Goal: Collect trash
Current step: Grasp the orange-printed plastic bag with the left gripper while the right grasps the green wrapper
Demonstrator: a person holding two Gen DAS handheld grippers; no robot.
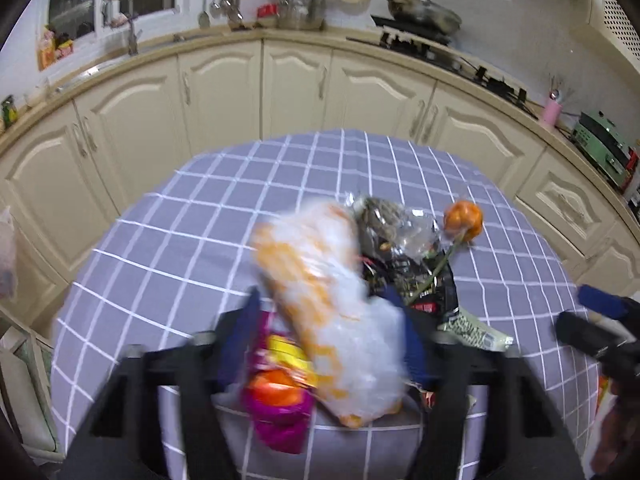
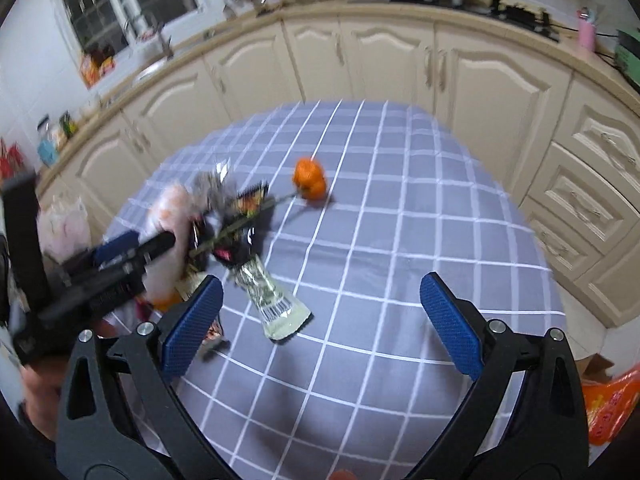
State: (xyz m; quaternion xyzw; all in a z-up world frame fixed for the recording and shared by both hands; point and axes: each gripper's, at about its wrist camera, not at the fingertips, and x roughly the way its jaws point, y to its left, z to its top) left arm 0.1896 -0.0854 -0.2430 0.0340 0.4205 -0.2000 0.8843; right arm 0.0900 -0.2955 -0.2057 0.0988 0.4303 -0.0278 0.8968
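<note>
A pile of trash lies on the table's grey checked cloth (image 1: pixel 180 240). My left gripper (image 1: pixel 326 332) is shut on a clear plastic bag with orange print (image 1: pixel 320 280), which sticks up between its blue pads; motion blurs it. A magenta snack packet (image 1: pixel 280 404) lies under the bag. Behind it are a crumpled clear wrapper (image 1: pixel 384 220), a black wrapper (image 1: pixel 432 296), a pale green packet with a barcode (image 2: pixel 276 308) and an orange flower (image 2: pixel 310 180) on a long stem. My right gripper (image 2: pixel 320 312) hangs open over bare cloth, its left pad beside the green packet.
Cream cabinets (image 1: pixel 224 92) and a counter with a sink, a hob and a pan (image 1: pixel 424 10) curve behind the table. An orange bag (image 2: pixel 608 408) shows past the table's right edge and a white bag (image 2: pixel 64 220) past its left. A hand (image 2: pixel 40 400) holds the left gripper.
</note>
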